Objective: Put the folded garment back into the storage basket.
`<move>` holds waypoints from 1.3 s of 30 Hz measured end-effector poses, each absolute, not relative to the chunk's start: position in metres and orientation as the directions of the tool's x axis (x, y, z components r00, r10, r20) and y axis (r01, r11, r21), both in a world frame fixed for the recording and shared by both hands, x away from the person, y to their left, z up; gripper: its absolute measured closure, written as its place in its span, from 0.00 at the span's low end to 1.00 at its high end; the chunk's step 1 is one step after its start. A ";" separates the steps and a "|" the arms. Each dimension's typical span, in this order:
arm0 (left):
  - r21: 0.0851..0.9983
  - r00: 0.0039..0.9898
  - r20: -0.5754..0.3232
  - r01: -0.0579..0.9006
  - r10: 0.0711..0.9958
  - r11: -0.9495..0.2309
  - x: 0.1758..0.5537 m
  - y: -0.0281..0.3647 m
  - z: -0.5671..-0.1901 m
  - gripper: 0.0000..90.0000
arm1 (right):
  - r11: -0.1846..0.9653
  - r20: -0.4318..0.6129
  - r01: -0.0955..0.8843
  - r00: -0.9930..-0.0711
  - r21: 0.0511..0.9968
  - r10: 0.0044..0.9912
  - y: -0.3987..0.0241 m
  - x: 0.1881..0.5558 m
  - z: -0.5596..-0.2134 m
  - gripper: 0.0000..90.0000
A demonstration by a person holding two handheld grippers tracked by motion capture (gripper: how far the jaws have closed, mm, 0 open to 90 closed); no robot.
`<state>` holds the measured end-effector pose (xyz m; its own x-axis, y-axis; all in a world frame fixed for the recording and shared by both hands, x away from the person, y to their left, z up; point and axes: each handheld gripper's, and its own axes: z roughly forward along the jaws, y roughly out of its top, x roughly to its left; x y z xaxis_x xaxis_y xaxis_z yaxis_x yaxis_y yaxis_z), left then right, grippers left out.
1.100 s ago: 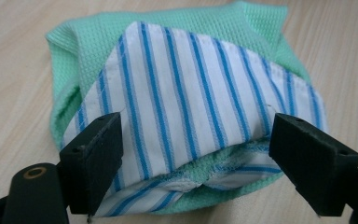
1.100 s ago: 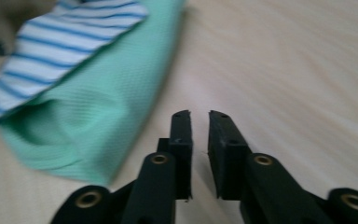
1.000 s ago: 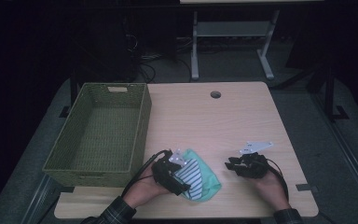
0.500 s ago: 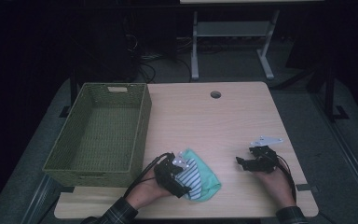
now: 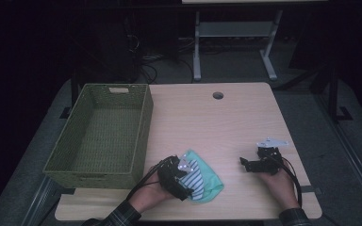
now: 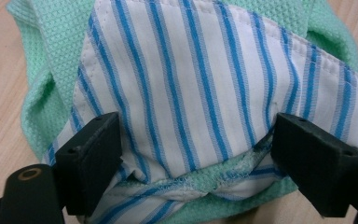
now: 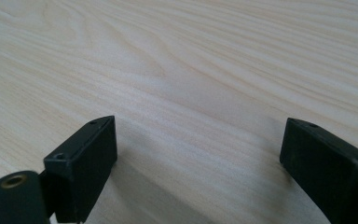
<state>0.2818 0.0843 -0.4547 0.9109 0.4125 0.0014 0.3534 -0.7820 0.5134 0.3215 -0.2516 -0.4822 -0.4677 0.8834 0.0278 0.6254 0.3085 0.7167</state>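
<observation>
**Striped cloth under the left gripper, right gripper empty over bare wood**

Near the front edge of the light wooden table (image 5: 226,122), left of centre: a small bundle of fabric, white cloth with blue stripes (image 5: 197,178) lying on top of a mint-green waffle-weave cloth (image 5: 212,184). Just left of the bundle, touching or nearly touching the corner of the table: a green woven basket (image 5: 143,136), rectangular, nothing visible inside.

Left gripper (image 5: 183,178) held low over the bundle, forearm in a plaid sleeve (image 5: 118,217) coming in from the bottom edge. From the left gripper view: jaws spread wide, one on each side of the striped cloth (image 6: 200,93), the folded hem and a frayed seam between them. Pads against the fabric's edges but not pinching it; cloth lying flat and uncompressed, green weave (image 6: 46,56) showing around it on every side. Open, then, with the cloth between the jaws.

Right gripper (image 5: 252,165) well apart from the bundle, near the table's front right corner, pointing left toward it, grey three-cornered plate (image 5: 272,141) on top. From the right gripper view: jaws wide apart, just been opening, only bare wood grain (image 7: 191,70) between and ahead of them. Nothing held.

Round cable hole (image 5: 218,95) near the far edge of the table.
</observation>
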 end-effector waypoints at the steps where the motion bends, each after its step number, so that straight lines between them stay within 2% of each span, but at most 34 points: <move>1: 0.512 0.911 0.002 0.353 0.412 -0.783 0.282 0.084 -0.454 0.19 | 0.309 0.028 0.625 -0.468 0.717 0.883 -0.252 0.322 -0.482 0.12; 6: 0.522 0.907 0.002 0.358 0.421 -0.774 0.285 0.087 -0.452 0.30 | 0.309 0.027 0.625 -0.468 0.717 0.883 -0.252 0.322 -0.482 0.12; 12: 0.539 0.907 0.002 0.354 0.422 -0.764 0.291 0.092 -0.451 0.51 | 0.309 0.027 0.625 -0.468 0.717 0.883 -0.252 0.322 -0.482 0.12; 14: 0.539 0.907 0.002 0.353 0.420 -0.765 0.293 0.092 -0.451 0.53 | 0.308 0.028 0.625 -0.467 0.717 0.884 -0.252 0.321 -0.482 0.12; 15: 0.542 0.907 0.003 0.352 0.421 -0.763 0.294 0.093 -0.450 0.59 | 0.308 0.028 0.626 -0.467 0.717 0.884 -0.252 0.321 -0.482 0.12; 23: 0.545 0.903 -0.001 0.361 0.429 -0.757 0.300 0.093 -0.450 0.76 | 0.307 0.027 0.626 -0.464 0.717 0.885 -0.251 0.321 -0.482 0.12; 28: 0.545 0.900 0.003 0.364 0.435 -0.755 0.301 0.092 -0.449 0.79 | 0.305 0.027 0.627 -0.463 0.717 0.886 -0.251 0.321 -0.482 0.12; 34: 0.559 0.899 -0.083 0.399 0.431 -0.727 0.305 0.092 -0.448 0.80 | 0.304 0.028 0.628 -0.461 0.717 0.887 -0.251 0.321 -0.482 0.12; 39: 0.572 0.901 -0.107 0.402 0.421 -0.715 0.304 0.091 -0.444 0.80 | 0.304 0.027 0.627 -0.461 0.717 0.887 -0.251 0.321 -0.482 0.12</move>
